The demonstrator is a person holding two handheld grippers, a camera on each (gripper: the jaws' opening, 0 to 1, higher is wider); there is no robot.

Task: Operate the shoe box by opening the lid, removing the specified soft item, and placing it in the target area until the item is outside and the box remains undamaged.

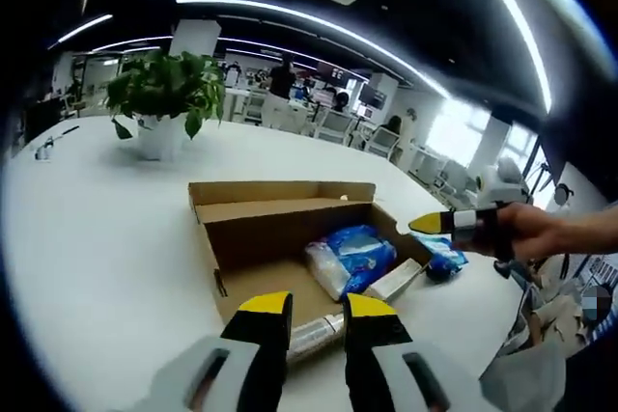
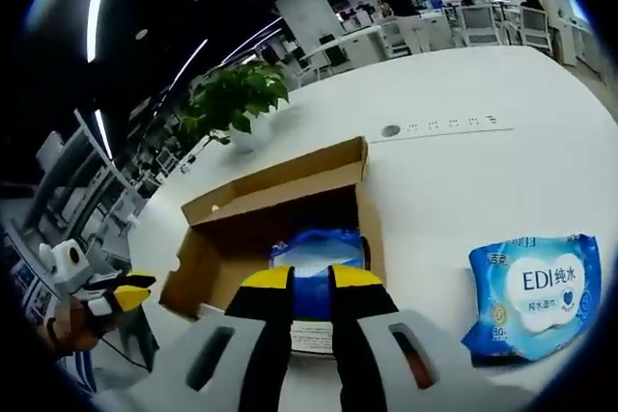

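Big white office table (image 1: 97,238) under both tongs. Left gripper (image 1: 317,308) hovers at the near edge of the shoe box (image 1: 290,229), released with nothing between its jaws; right gripper (image 2: 311,279) hangs over it the same way. Lid's already open, so grabbing comes next. Inside: blue soft pack (image 1: 362,253), clear packet, small white carton. Another wipes pack (image 2: 536,291) lies outside, right of the box. Potted plant (image 1: 164,94) far back.

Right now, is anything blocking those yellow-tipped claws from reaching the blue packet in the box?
Nothing visible does. The cardboard box has its lid folded back, and the blue packet lies uncovered inside, just beyond the right gripper.
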